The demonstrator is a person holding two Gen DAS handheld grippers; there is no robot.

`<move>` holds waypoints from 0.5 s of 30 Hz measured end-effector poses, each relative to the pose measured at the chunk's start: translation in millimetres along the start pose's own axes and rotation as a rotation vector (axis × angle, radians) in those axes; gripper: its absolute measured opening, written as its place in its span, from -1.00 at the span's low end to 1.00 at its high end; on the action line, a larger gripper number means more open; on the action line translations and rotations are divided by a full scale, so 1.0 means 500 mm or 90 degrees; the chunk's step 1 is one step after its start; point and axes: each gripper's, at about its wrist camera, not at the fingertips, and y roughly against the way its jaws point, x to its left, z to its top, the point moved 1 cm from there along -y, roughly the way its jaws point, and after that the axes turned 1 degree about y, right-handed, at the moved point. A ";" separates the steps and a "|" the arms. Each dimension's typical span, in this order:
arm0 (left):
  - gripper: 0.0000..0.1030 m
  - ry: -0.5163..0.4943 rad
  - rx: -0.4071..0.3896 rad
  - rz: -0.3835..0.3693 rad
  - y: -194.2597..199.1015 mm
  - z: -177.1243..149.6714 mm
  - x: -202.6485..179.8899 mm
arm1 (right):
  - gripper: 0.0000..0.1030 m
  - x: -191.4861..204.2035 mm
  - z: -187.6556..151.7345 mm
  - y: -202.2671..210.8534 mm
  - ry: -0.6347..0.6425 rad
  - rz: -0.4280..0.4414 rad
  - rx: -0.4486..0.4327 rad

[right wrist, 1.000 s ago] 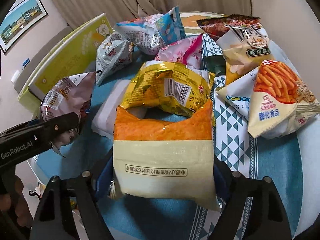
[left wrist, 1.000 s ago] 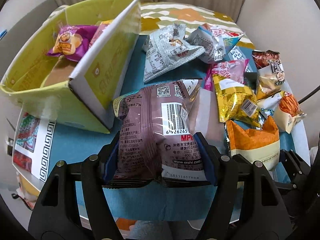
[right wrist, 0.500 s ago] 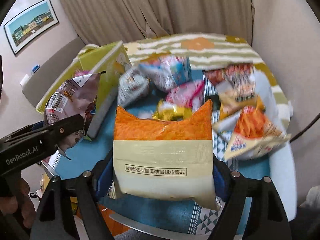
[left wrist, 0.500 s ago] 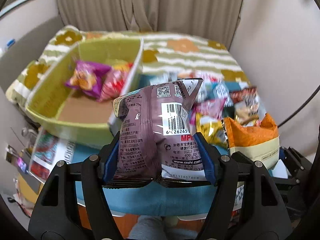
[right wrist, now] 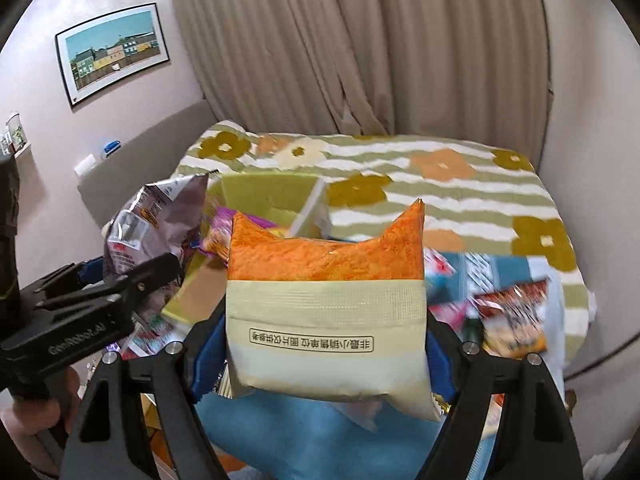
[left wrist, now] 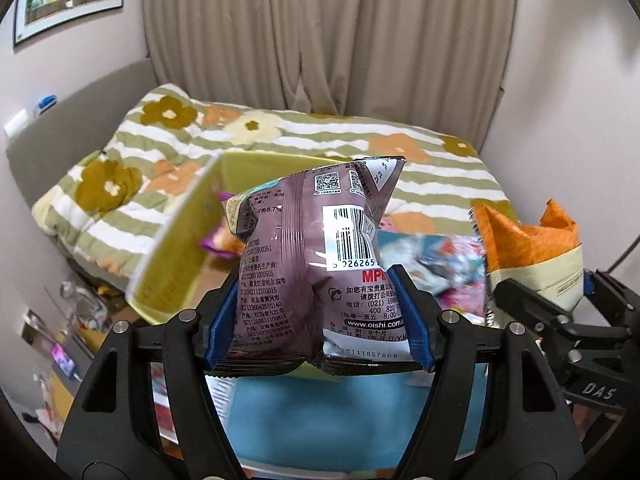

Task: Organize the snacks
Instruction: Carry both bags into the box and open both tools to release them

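My left gripper [left wrist: 318, 320] is shut on a mauve snack bag with a barcode [left wrist: 316, 264] and holds it up in the air. My right gripper [right wrist: 320, 344] is shut on an orange and cream snack bag [right wrist: 326, 304], also lifted. Each gripper's bag shows in the other view: the orange bag [left wrist: 528, 252] at the right, the mauve bag [right wrist: 156, 220] at the left. Behind and below stands the yellow-green cardboard box [left wrist: 180, 248], also in the right wrist view [right wrist: 264, 196], with a purple snack [left wrist: 218, 242] inside.
Several loose snack bags [right wrist: 512, 320] lie blurred on the blue cloth-covered table [left wrist: 320, 412]. A bed with a striped floral blanket [right wrist: 440, 184] lies beyond the table. Curtains and walls stand behind. Clutter lies on the floor at the left [left wrist: 76, 320].
Both grippers have lifted their bags well above the table and tilted up, so the room and bed now show. The box and loose snacks have dropped lower in view.
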 end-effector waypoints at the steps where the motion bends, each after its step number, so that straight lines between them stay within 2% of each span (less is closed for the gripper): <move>1: 0.29 -0.004 0.005 0.008 -0.013 0.012 0.028 | 0.52 0.016 0.015 -0.013 0.001 0.002 -0.002; 7: 0.29 -0.018 0.060 0.010 -0.106 0.042 0.154 | 0.52 0.105 0.069 -0.105 -0.012 0.002 0.017; 10: 0.33 -0.039 0.088 -0.016 -0.155 0.046 0.196 | 0.52 0.139 0.082 -0.143 -0.023 -0.007 0.035; 12: 0.65 -0.065 0.107 -0.037 -0.181 0.046 0.208 | 0.52 0.161 0.090 -0.172 -0.038 -0.020 0.049; 13: 0.99 -0.077 0.110 -0.038 -0.190 0.045 0.210 | 0.52 0.168 0.092 -0.182 -0.044 -0.027 0.054; 15: 0.99 -0.095 0.111 -0.054 -0.201 0.043 0.220 | 0.52 0.174 0.094 -0.195 -0.055 -0.041 0.061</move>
